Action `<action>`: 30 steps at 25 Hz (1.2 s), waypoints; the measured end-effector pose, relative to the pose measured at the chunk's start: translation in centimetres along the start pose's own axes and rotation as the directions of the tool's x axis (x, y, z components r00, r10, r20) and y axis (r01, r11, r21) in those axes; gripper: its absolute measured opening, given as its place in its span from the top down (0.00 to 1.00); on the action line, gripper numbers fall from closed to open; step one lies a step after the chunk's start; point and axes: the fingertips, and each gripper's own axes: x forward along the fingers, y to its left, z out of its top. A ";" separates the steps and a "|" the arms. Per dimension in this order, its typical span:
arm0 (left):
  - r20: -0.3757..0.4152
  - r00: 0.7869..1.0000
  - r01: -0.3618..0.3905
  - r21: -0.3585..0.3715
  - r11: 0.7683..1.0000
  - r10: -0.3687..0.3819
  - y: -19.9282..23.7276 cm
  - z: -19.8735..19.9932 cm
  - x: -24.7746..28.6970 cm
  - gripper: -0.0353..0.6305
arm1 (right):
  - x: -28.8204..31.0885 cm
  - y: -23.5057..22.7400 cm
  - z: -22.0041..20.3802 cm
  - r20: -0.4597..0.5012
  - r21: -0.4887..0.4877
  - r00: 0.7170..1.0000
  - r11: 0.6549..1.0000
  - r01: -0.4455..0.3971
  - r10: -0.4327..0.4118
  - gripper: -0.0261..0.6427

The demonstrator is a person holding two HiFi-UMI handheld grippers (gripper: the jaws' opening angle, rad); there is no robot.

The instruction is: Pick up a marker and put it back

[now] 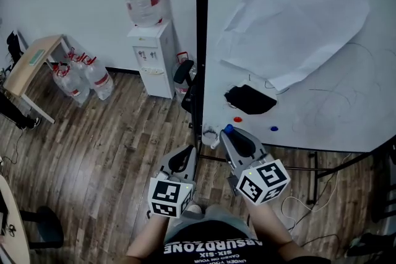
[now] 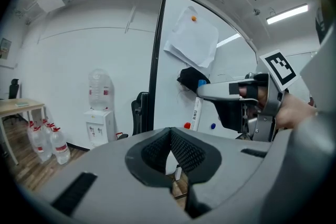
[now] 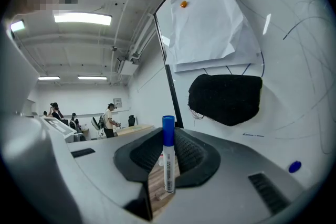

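The right gripper [image 1: 230, 133] is clamped on the marker [image 3: 168, 160], which stands upright with its blue cap up, near the whiteboard [image 1: 322, 89] straight ahead, while the left gripper [image 2: 170, 145], jaws together and empty, hangs farther back.

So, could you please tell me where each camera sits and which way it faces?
Head view: on the person's head, looking steeply down at the floor and whiteboard; shows left gripper, right gripper, shirt.
Left gripper view: on the left gripper, along its shut jaws toward the whiteboard; right gripper at right.
Right gripper view: on the right gripper, facing the black eraser; jaws clamp the marker.
Shared: all show whiteboard and eraser.
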 end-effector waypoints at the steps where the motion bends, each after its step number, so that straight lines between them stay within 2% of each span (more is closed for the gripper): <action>1: 0.002 1.000 -0.004 -0.001 1.000 0.004 -0.1 0.2 0.1 0.94 | -0.2 0.0 0.0 -0.004 0.004 1.000 1.000 -0.011 0.011 0.87; 11: -0.020 1.000 -0.025 -0.037 0.999 0.024 -1.2 -0.1 0.1 0.94 | -1.7 0.1 -1.5 -0.067 0.044 0.995 0.996 -0.078 0.080 0.87; 30: -0.040 0.999 -0.016 -0.041 0.999 0.014 -4.5 -0.8 -1.5 0.94 | -4.2 1.4 -5.9 -0.168 0.032 0.982 0.996 -0.085 0.089 0.87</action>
